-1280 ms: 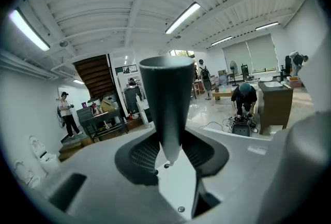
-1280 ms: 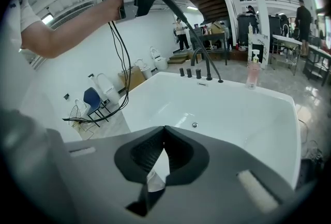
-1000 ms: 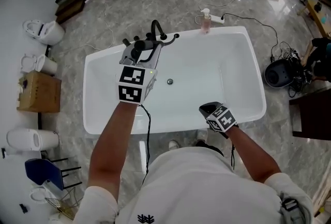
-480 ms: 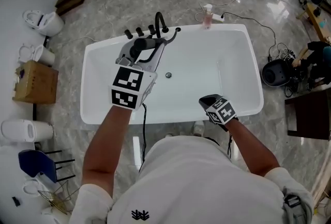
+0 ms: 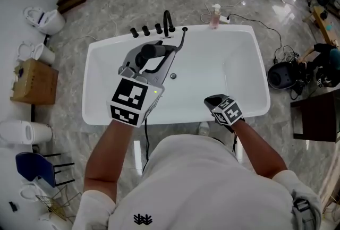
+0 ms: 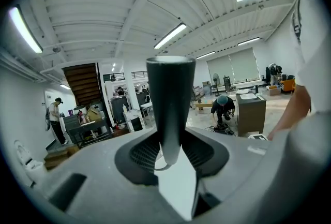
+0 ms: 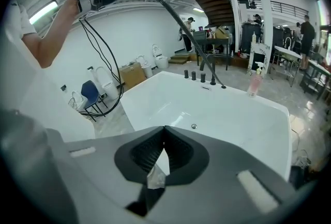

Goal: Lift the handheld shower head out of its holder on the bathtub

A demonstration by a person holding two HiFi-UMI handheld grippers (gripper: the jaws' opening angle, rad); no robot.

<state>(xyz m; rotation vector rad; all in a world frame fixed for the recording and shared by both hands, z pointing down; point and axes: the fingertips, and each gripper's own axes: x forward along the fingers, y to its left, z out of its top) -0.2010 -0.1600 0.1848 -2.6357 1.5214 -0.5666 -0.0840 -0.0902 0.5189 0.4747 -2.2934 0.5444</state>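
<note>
View from above of a white bathtub (image 5: pixel 223 72) on a grey marble floor, with us leaning over its near rim.

The lift looks all but finished. Our left gripper (image 5: pixel 142 61) has its fingers clamped on the dark handle of the shower head (image 5: pixel 162 49) and holds it in the air over the left part of the tub, well clear of the far rim. A thin dark hose (image 5: pixel 181 40) runs from the shower head back to a small black fitting (image 5: pixel 184 29) on that rim, beside the tap (image 5: pixel 167 22) and its knobs. We take this fitting to be the holder, though it is too small to be sure. In the left gripper view the handle stands upright between the fingers. Little seems left beyond keeping it steady.

Our right gripper (image 5: pixel 212 101) hovers at the near rim with its fingers together and nothing between them.

We can read no words. Each gripper carries black-and-white square marker patterns. A pink pump bottle (image 5: pixel 214 15) on the far corner shows no legible label, and a small dark emblem on our shirt has no letters.
</note>
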